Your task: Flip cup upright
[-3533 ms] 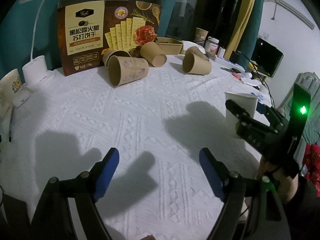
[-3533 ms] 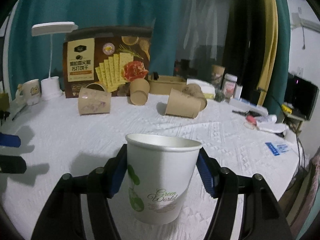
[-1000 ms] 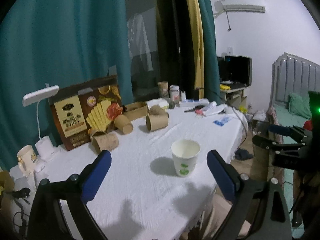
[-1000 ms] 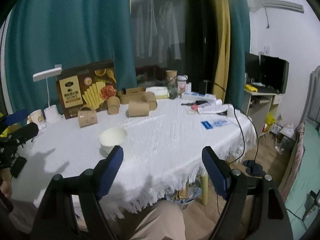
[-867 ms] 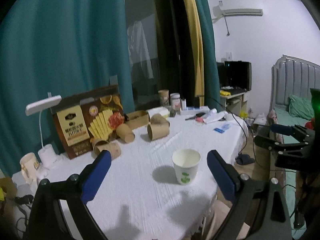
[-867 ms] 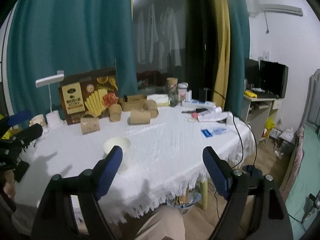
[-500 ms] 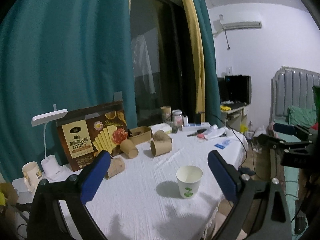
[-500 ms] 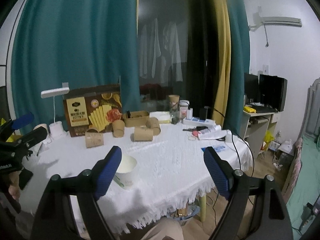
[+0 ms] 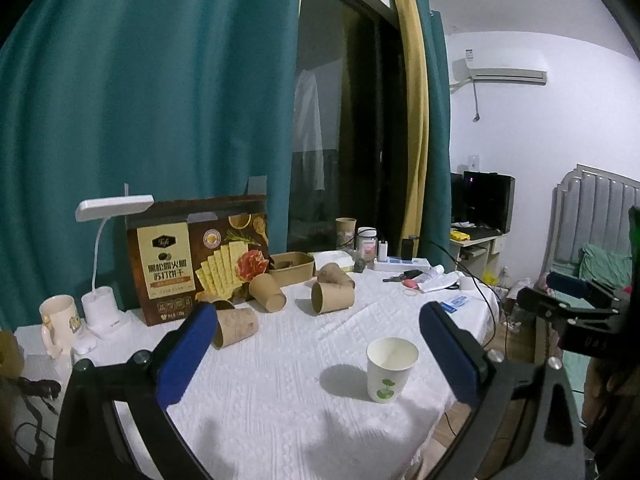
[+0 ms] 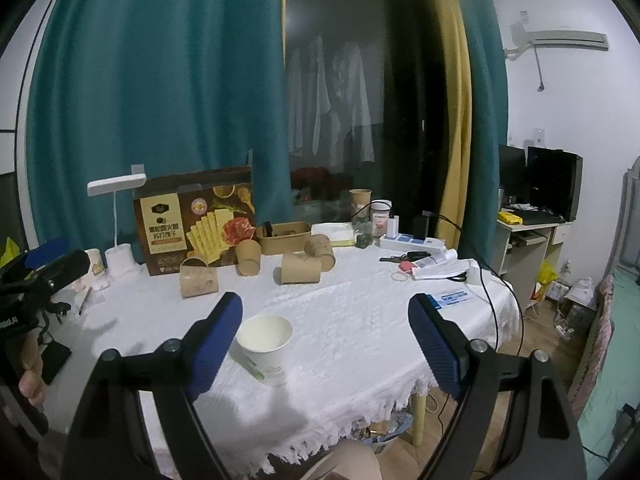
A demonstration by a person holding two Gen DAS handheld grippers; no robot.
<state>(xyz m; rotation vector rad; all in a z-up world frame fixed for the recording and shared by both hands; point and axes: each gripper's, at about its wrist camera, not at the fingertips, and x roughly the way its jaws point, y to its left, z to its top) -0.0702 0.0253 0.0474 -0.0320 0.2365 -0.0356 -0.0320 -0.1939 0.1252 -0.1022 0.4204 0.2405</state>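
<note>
You are holding your left gripper (image 9: 318, 354) with its jaws spread wide and nothing between them, the ribbed blue pads (image 9: 185, 354) hanging above the table and well back from it. Your right gripper (image 10: 325, 340) is gaping just as wide and is gripping nothing either. The white paper cup (image 9: 391, 369) is standing upright on its base, mouth open to the ceiling, a green leaf print on its smooth tapered wall; it is sitting alone near the front edge of the table, apart from both sets of fingers (in the right wrist view it is showing just beside the left pad (image 10: 216, 344), though only by line of sight). A white textured tablecloth (image 9: 280, 376) with a woven geometric pattern and a fringed hem is covering the table. Farther back, several brown kraft-paper cups (image 9: 333, 297) are lying on their sides in front of a large brown cracker box (image 9: 198, 258). A white desk lamp (image 9: 105, 264) with a flat rectangular head is standing to the left of the box.
</note>
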